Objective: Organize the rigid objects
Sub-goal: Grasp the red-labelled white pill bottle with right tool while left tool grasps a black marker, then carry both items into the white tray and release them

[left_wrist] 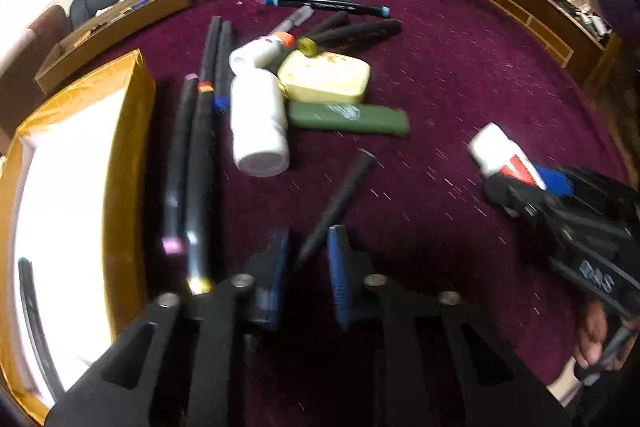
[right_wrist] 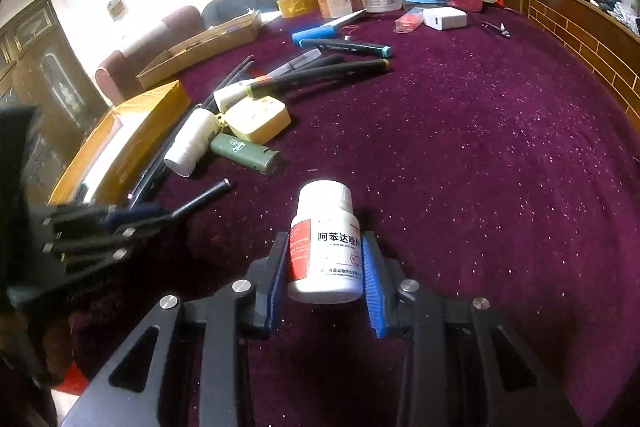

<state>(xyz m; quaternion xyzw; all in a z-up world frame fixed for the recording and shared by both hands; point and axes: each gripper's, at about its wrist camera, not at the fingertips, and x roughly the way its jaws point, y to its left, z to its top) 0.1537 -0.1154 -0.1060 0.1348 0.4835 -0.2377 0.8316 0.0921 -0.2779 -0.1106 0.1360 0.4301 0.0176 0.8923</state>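
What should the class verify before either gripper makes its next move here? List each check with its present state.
1. Right gripper shut on the pill bottle: ok.
2. Bottle cap on: ok.
3. Left gripper holding the black pen: cannot tell; pen lies between the fingers.
4. Yellow box open to receive items: ok.
5. Grippers apart from each other: ok.

White red-labelled pill bottle [right_wrist: 326, 247]; speckled maroon tablecloth [right_wrist: 480, 167].

My desk's fuzzy maroon cloth [right_wrist: 480, 155] looks matt; the smooth white plastic pill bottle [right_wrist: 326, 247] shines glossy between ribbed blue rubber pads [right_wrist: 374, 287].
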